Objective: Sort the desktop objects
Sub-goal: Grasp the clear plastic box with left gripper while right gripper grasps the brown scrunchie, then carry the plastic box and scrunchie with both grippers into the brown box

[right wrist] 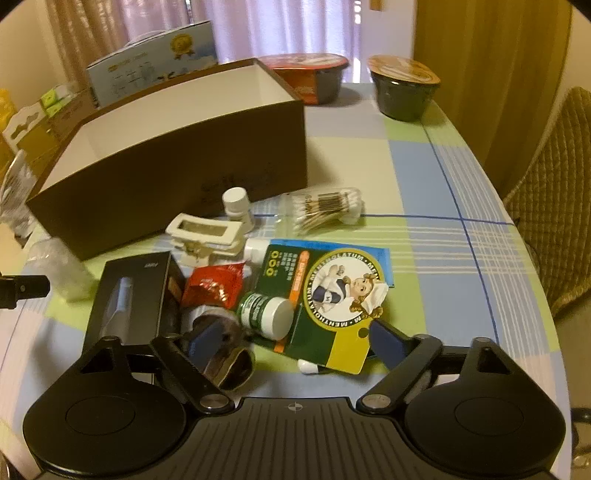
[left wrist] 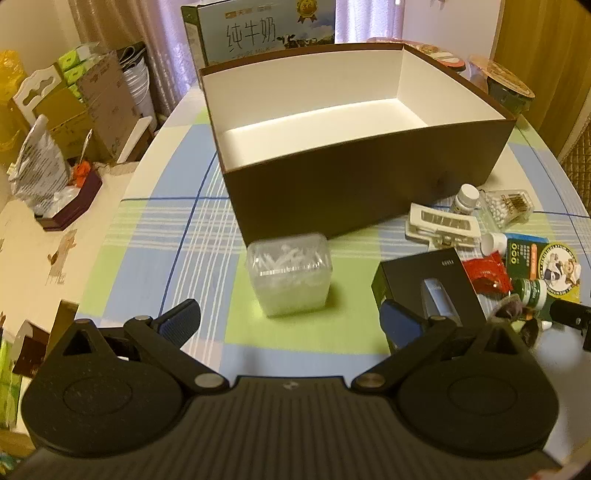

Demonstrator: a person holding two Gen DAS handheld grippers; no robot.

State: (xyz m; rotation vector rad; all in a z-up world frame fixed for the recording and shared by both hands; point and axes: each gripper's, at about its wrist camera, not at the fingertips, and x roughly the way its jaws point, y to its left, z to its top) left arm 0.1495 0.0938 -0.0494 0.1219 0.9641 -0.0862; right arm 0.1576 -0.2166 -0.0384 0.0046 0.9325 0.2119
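The milk carton (left wrist: 258, 33) at the top of the left wrist view is cut off by the frame edge, and the brown box (left wrist: 351, 184) hides its lower part. In the right wrist view the sunglasses (right wrist: 229, 365) sit half behind the pad, and the clear tub (right wrist: 59, 269) at mid-left is just blur.

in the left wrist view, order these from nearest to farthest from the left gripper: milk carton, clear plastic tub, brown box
From the left gripper:
1. clear plastic tub, just ahead between the fingers' line
2. brown box, behind the tub, open and empty
3. milk carton, standing behind the box
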